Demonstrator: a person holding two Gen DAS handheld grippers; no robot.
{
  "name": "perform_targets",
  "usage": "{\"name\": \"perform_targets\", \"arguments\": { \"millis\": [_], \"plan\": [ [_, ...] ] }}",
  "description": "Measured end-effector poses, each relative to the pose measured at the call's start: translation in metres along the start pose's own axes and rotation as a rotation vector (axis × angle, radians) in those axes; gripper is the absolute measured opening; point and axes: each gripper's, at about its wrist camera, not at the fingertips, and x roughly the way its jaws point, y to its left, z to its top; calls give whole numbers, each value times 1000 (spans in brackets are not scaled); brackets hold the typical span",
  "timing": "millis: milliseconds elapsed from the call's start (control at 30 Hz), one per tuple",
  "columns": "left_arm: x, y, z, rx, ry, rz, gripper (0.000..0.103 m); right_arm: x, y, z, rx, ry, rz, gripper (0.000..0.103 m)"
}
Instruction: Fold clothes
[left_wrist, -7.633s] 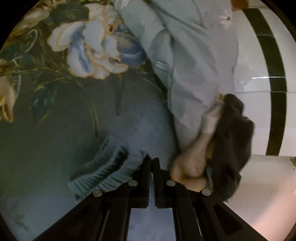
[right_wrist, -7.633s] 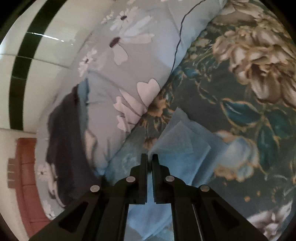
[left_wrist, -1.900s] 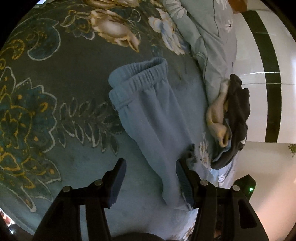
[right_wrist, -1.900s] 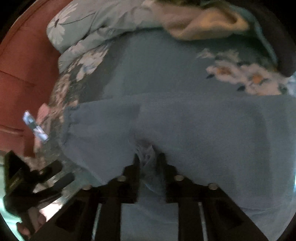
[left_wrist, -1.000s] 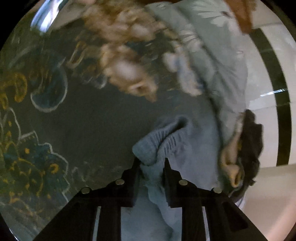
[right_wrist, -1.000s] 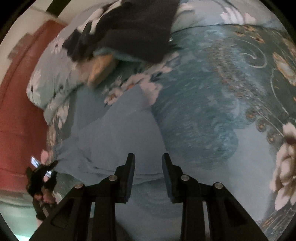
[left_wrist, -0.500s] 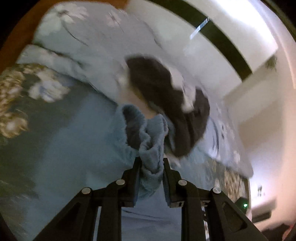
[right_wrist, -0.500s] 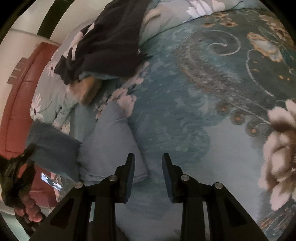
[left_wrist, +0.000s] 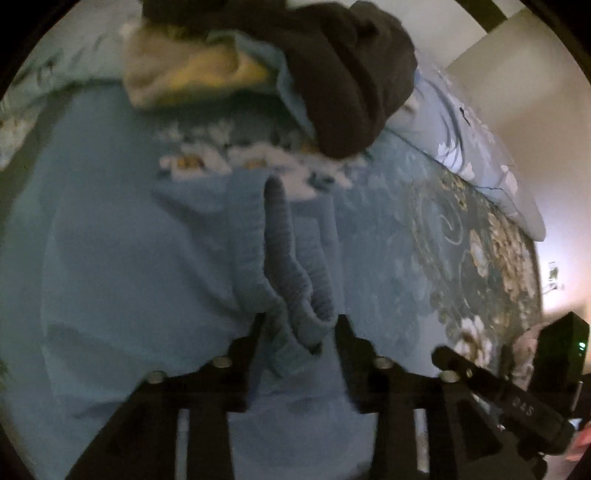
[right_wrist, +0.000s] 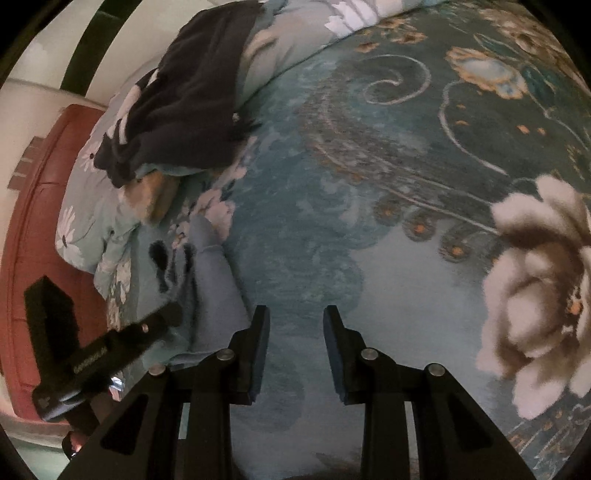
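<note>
Light blue sweatpants (left_wrist: 140, 280) lie folded over on the floral bedspread (left_wrist: 461, 258). Their ribbed waistband (left_wrist: 288, 266) lies bunched between the fingers of my left gripper (left_wrist: 299, 325), whose jaws stand apart around it. In the right wrist view the sweatpants (right_wrist: 214, 288) lie at the left, with the left gripper's body (right_wrist: 103, 350) over them. My right gripper (right_wrist: 295, 317) is open and empty above the bedspread (right_wrist: 369, 221), right of the pants.
A pile of dark (left_wrist: 343, 74) and cream clothes (left_wrist: 184, 70) lies on a flowered pillow (left_wrist: 480, 147) just beyond the pants. It also shows in the right wrist view (right_wrist: 184, 99). A red headboard (right_wrist: 33, 221) is at the left.
My left gripper has carried the waistband over onto the rest of the pants, lowered it, and its jaws have spread wider. My right gripper stays open, off the pants.
</note>
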Motion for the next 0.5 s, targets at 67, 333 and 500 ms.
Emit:
{"name": "perform_targets", "arguments": {
  "millis": [67,333,500],
  "plan": [
    [-10,2,-6,11,18,-19,52,2,9,2,-22,3,13,31],
    [-74,82,-20,-135,-146,171,66,22,93,15,-255,30,119,31],
    [-65,141,-28,-350,-114,195,66,61,153,15,-436,84,111,31]
  ]
}}
